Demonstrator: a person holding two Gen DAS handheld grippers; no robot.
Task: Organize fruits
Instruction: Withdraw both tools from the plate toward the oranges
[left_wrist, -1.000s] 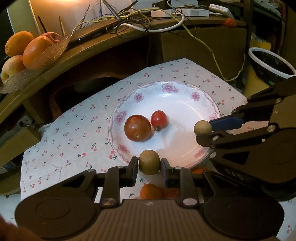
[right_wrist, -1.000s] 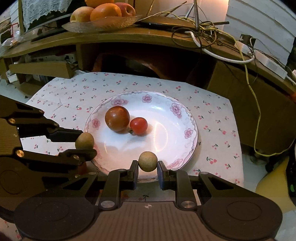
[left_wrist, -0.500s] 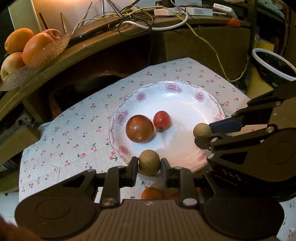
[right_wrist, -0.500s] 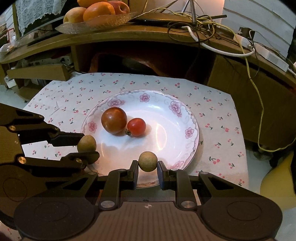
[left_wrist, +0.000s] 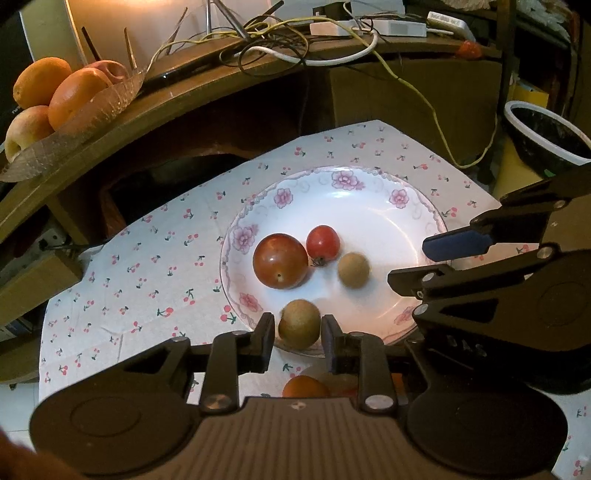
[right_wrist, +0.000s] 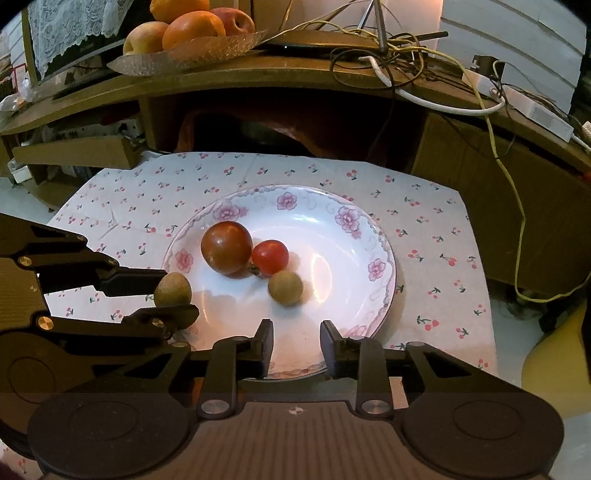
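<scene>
A white flowered plate (left_wrist: 369, 206) (right_wrist: 373, 236) holds a large dark-red tomato (left_wrist: 280, 260) (right_wrist: 226, 246), a small red tomato (left_wrist: 323, 242) (right_wrist: 270, 257) and a small brown round fruit (left_wrist: 353, 269) (right_wrist: 285, 287). My left gripper (left_wrist: 298, 328) (right_wrist: 173, 295) is shut on a second brown fruit (left_wrist: 299, 324) (right_wrist: 172, 289) at the plate's near rim. My right gripper (right_wrist: 296, 338) (left_wrist: 417, 262) is open and empty over the plate's near edge.
The plate sits on a cherry-print cloth (left_wrist: 147, 266). An orange fruit (left_wrist: 304, 386) lies below my left gripper. A wooden shelf behind carries a glass dish of oranges and apples (right_wrist: 192, 33) and tangled cables (left_wrist: 295, 44). A dark bowl (left_wrist: 546, 133) stands at the right.
My right gripper has opened and let its brown fruit go; the fruit now lies on the plate by the small tomato. My left gripper still holds its fruit.
</scene>
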